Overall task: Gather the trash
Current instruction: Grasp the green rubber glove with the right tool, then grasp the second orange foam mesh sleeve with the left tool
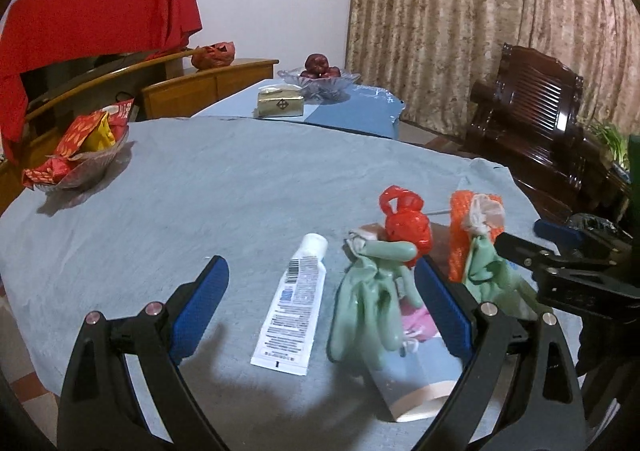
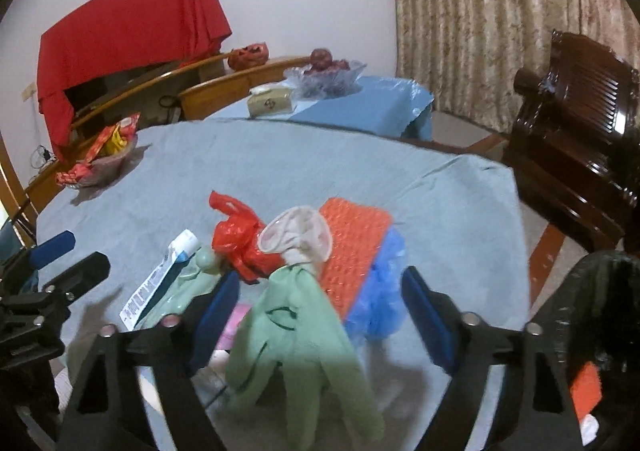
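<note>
Trash heaped on grey-clothed table (image 1: 200,187), both grippers hovering, jaws apart, nothing clamped.
Black bag (image 2: 600,311) at right edge, likely the receptacle. Right gripper (image 2: 316,291) straddles one green glove (image 2: 296,335); left gripper (image 1: 320,291) brackets another glove (image 1: 368,303) and white tube (image 1: 292,311); red bag (image 1: 404,223) beyond fingertips.

Bare desk (image 1: 240,179) lies open left of the tube (image 1: 290,303). Rightward, gloves (image 2: 296,335), red bag (image 2: 236,239) and orange wrap (image 2: 352,247) crowd together.
</note>
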### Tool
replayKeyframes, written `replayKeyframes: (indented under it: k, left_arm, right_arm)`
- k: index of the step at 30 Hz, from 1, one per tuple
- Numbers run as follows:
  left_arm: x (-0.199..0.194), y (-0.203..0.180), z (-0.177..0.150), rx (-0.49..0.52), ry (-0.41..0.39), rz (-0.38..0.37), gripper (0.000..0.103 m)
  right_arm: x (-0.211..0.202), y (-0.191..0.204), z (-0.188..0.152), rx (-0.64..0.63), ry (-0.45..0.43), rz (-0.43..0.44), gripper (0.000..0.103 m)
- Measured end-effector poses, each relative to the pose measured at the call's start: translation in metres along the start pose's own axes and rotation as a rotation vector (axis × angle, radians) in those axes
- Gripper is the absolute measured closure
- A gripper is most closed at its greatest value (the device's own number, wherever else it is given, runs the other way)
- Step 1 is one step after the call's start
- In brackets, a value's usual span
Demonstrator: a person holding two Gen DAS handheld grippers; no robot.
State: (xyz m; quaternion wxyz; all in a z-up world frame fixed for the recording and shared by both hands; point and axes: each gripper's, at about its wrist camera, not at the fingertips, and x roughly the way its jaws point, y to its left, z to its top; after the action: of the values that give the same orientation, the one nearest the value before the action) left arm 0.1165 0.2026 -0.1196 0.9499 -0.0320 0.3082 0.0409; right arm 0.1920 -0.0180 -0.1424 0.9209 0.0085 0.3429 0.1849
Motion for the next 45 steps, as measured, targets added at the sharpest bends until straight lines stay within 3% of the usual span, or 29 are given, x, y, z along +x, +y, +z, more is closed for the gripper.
replayKeyframes:
  k: [6, 11, 16, 24, 29, 37, 41, 45]
  left_arm:
    - [0.013, 0.004, 0.001, -0.013, 0.012, -0.004, 0.012]
    - [0.020, 0.002, 0.000, -0.020, 0.022, -0.013, 0.012]
    - [0.024, -0.002, 0.000, -0.017, 0.028, -0.024, 0.012]
    - [0.016, -0.017, 0.003, -0.003, 0.017, -0.045, 0.012]
    - [0.011, -0.030, 0.006, 0.008, 0.008, -0.068, 0.012]
    - [0.011, -0.051, 0.007, 0.023, 0.015, -0.104, 0.012]
    - [0.018, -0.072, 0.010, 0.038, 0.025, -0.148, 0.021]
    - [0.029, -0.096, 0.012, 0.048, 0.033, -0.187, 0.021]
  right_arm:
    - [0.019, 0.008, -0.004, -0.020, 0.051, 0.032, 0.051]
    - [0.028, 0.014, -0.008, -0.066, 0.068, 0.023, 0.053]
    - [0.029, 0.021, -0.009, -0.121, 0.072, 0.034, 0.075]
    - [-0.003, 0.007, 0.000, -0.056, 0.008, 0.105, 0.077]
    - [-0.013, -0.002, 0.001, -0.021, 0.016, 0.154, 0.077]
    - [-0.038, -0.028, 0.000, 0.007, -0.019, 0.083, 0.077]
    - [-0.047, -0.049, 0.000, 0.023, -0.028, 0.033, 0.077]
    - [-0.051, -0.073, -0.002, 0.042, -0.030, -0.011, 0.077]
